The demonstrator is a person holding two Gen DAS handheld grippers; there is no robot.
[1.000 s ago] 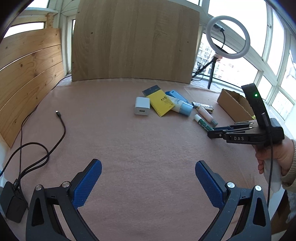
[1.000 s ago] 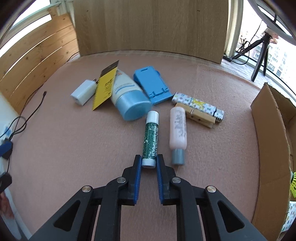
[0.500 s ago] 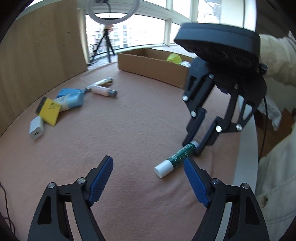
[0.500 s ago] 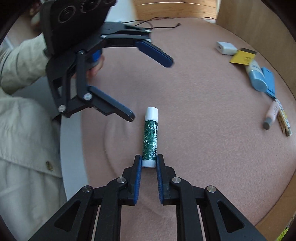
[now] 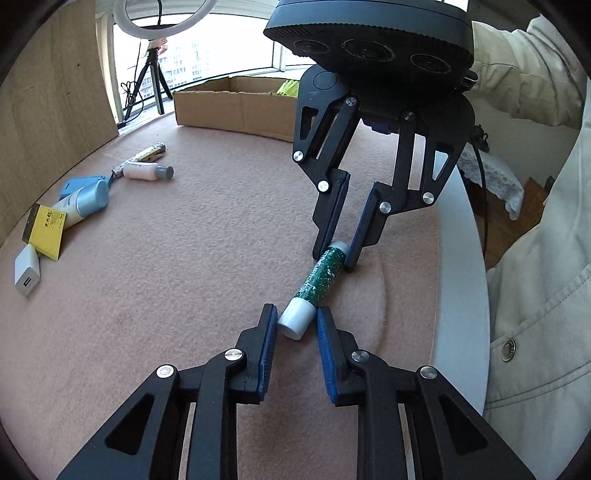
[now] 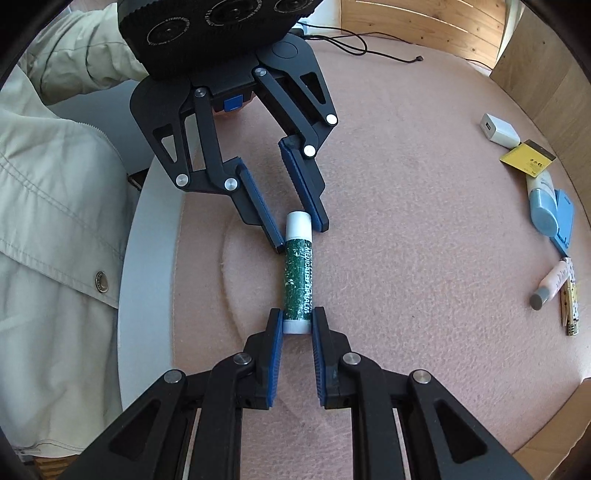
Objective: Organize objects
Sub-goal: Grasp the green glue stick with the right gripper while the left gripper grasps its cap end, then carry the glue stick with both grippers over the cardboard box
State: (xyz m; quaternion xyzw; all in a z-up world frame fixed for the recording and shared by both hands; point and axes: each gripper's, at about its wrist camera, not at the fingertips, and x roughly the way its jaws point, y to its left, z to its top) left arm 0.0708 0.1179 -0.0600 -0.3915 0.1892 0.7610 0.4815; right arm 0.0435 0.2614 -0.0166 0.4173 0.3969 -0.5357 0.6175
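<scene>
The right tool [image 6: 297,325] gripped the green lip balm [image 6: 297,282] at six o'clock; the left tool [image 6: 295,229] was closing around its white cap at twelve, pads not yet pressing.

A glazed home balcony or sunroom, set up for recording. Behind the round table [image 5: 458,295] with its pink felt cover, wide windows [image 5: 221,44] looking out on apartment blocks. Beside the windows, a ring light [image 5: 147,18] on a tripod. Along the table's far edge, pale wooden panels [image 6: 436,22] as a backdrop. At the table's window side, an open cardboard box [image 5: 236,107]. On the felt, toward the panels, ordinary household bits: a white charger [image 5: 26,269] and a cream tube [image 5: 83,203].
</scene>
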